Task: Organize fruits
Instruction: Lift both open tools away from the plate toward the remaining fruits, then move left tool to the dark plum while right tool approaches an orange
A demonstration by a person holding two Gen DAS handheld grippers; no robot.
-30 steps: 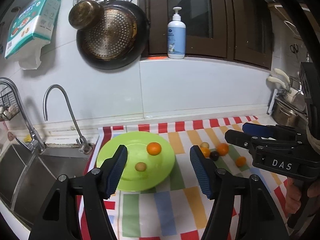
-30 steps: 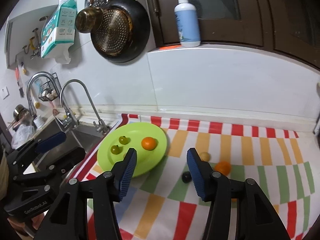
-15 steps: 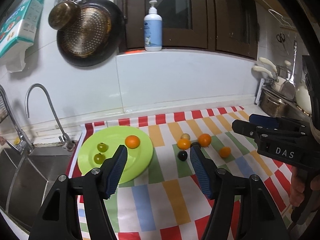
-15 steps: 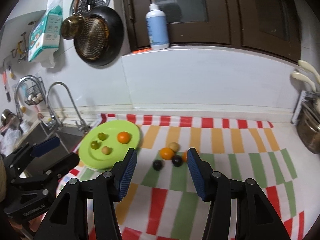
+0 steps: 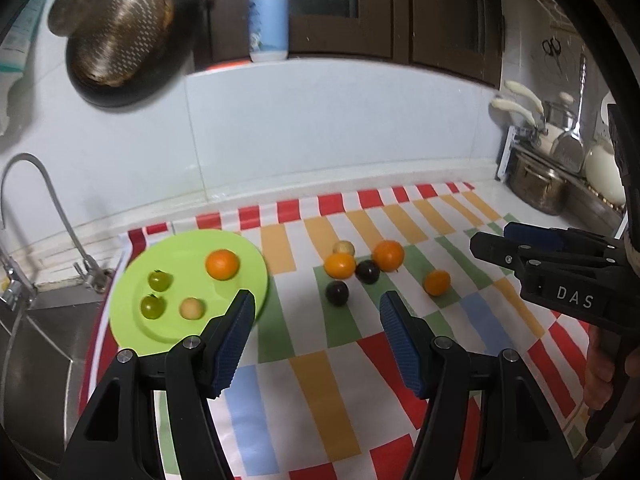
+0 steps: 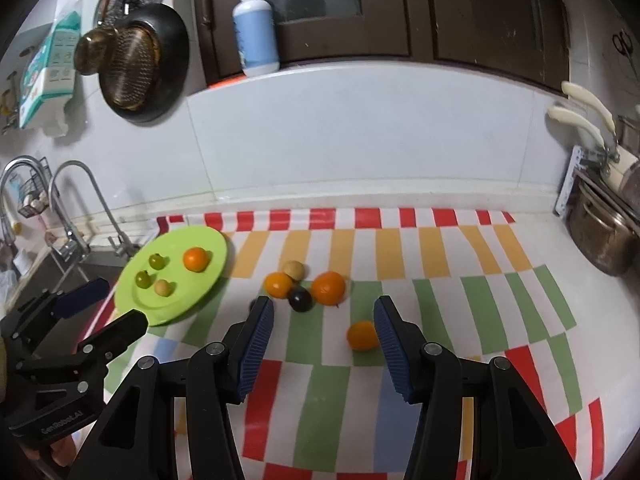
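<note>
**Fruit split between plate and cloth, both tongs empty**

A green plate (image 6: 188,300) sits at the left end of a striped cloth (image 6: 440,292) on the bench, just beside the sink (image 5: 36,344). On the plate lie four fruits: an orange (image 6: 196,259) toward the far side, two green tomatoes (image 6: 157,261) nearer the sink, and a small pale fruit (image 6: 162,287) next to them.

To the right of the plate, on the cloth, a tight cluster holds two oranges (image 6: 328,288), a pale fruit (image 6: 294,270) behind them and a dark round fruit (image 6: 300,299) in front. A second dark fruit (image 5: 337,293) lies just off the cluster on the plate's side. A lone orange fruit (image 6: 362,335) sits further from the plate, apart from the cluster.

The left tongs (image 5: 316,322) hover above the cloth just right of the plate, standing moderately wide with nothing between them. The right tongs (image 6: 323,326) hang over the cluster, parted somewhat and holding nothing; the lone orange fruit shows close to the right finger, whether touching I cannot tell.
</note>
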